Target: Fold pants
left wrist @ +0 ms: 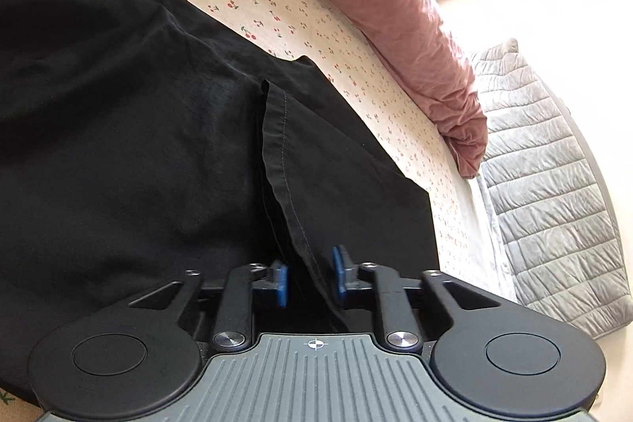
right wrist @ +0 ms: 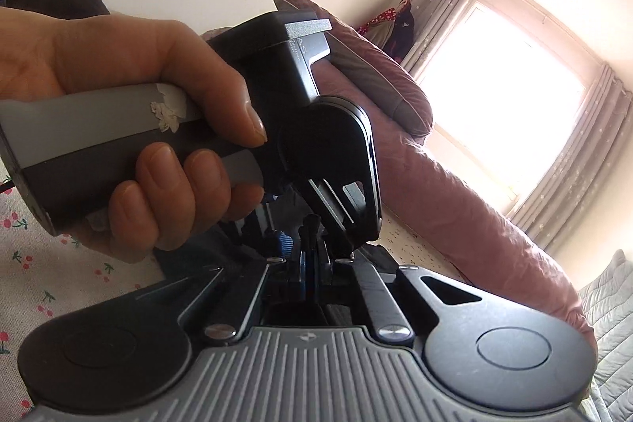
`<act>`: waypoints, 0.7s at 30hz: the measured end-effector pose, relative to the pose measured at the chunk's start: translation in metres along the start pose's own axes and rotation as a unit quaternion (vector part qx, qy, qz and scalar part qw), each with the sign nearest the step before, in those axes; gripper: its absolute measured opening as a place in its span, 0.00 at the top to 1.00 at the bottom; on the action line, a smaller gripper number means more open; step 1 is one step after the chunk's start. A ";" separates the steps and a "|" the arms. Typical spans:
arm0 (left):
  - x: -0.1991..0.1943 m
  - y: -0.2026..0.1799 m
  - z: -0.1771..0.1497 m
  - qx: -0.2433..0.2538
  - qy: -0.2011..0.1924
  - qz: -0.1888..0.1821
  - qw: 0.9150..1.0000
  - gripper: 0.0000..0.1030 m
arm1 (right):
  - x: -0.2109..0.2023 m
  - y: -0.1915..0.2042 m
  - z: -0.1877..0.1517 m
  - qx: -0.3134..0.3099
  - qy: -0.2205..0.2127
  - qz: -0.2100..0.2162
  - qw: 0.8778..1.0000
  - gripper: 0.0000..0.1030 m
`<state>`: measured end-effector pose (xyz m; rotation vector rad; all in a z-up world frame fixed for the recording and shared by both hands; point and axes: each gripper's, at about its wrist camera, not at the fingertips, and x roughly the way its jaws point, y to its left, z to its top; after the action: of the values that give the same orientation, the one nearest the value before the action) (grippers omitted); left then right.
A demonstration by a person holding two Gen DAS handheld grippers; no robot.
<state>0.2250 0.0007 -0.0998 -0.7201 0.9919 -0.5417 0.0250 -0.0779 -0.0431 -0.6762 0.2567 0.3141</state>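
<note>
The black pants (left wrist: 138, 145) lie spread on the bed sheet with small cherries (left wrist: 277, 2), and they cover most of the sheet's near side. One stitched leg hem (left wrist: 283, 153) runs from the middle of the cloth down toward the near edge. The left gripper (left wrist: 309, 273) has this hem between its blue pads (left wrist: 338, 269). The jaws are only narrowly apart and the cloth fills the gap, so the hem is pinched. The left hand (right wrist: 158, 145) holds this gripper by its grey handle. The right gripper (right wrist: 308, 260) is fully closed just beside the left one; whether cloth is caught in it cannot be told. A pink duvet (left wrist: 395, 6) lies along the sheet's far edge, and a grey quilted blanket (left wrist: 554, 184) is past its right end.
</note>
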 end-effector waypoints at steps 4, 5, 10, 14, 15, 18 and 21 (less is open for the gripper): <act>-0.005 -0.009 0.001 0.035 -0.019 0.009 0.999 1.00 | 0.002 0.005 0.001 -0.004 0.003 0.005 1.000 1.00; -0.008 -0.011 0.001 0.041 -0.024 0.011 0.999 1.00 | 0.004 0.004 0.001 -0.006 0.003 0.009 1.000 1.00; -0.031 -0.007 0.013 0.074 -0.052 0.046 0.995 1.00 | 0.004 0.006 -0.001 -0.014 0.007 0.016 1.000 0.83; -0.056 0.012 0.031 0.089 -0.081 0.087 0.989 1.00 | 0.008 0.001 -0.009 0.006 0.030 0.045 0.999 0.81; -0.063 0.018 0.035 0.090 -0.087 0.098 0.987 1.00 | 0.009 -0.002 -0.010 0.018 0.036 0.053 0.998 0.81; -0.082 0.038 0.045 0.091 -0.104 0.132 0.982 1.00 | 0.013 -0.012 -0.014 0.055 0.049 0.084 0.994 0.80; -0.100 0.056 0.053 0.082 -0.114 0.147 0.979 1.00 | 0.014 -0.023 -0.015 0.098 0.057 0.118 0.987 0.78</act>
<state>0.2322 0.1230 -0.0680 -0.4644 0.8091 -0.2708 0.0445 -0.1015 -0.0462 -0.4696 0.4715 0.4701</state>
